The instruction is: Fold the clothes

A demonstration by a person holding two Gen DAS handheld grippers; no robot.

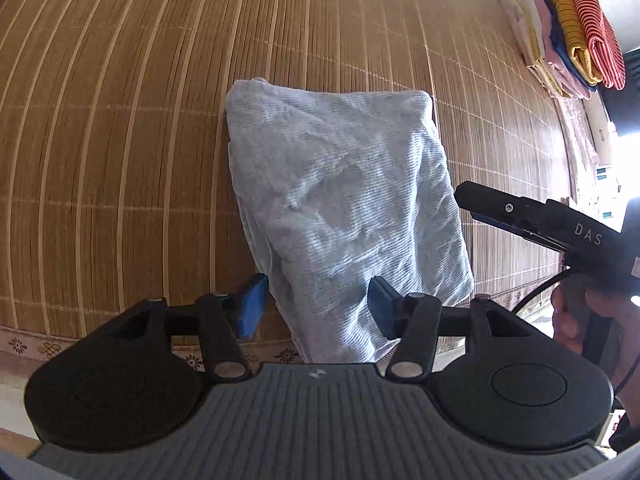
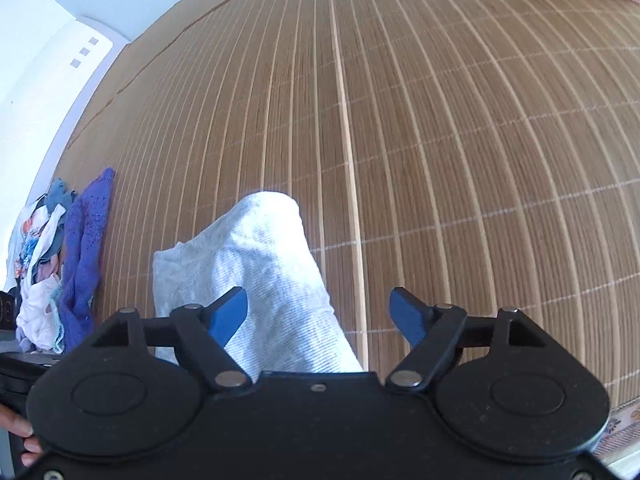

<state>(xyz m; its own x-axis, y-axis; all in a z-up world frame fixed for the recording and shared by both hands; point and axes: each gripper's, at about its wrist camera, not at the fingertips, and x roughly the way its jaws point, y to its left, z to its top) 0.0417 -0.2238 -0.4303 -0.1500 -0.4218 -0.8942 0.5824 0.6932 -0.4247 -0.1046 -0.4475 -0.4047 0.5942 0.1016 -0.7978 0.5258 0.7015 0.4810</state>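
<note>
A light grey-blue garment (image 1: 344,208) lies folded into a rough rectangle on the bamboo mat (image 1: 120,120). My left gripper (image 1: 318,308) is open, its blue pads on either side of the garment's near end, just above it. The right gripper's body shows in the left wrist view (image 1: 560,228) at the garment's right edge. In the right wrist view the same garment (image 2: 256,272) lies below and left of my right gripper (image 2: 320,316), which is open and empty.
A stack of folded clothes (image 1: 572,28), red-striped and yellow on top, sits at the mat's far right. A pile of unfolded clothes (image 2: 44,268) with a purple knit (image 2: 86,252) lies at the mat's left edge. The mat's patterned border (image 1: 24,348) runs along the near side.
</note>
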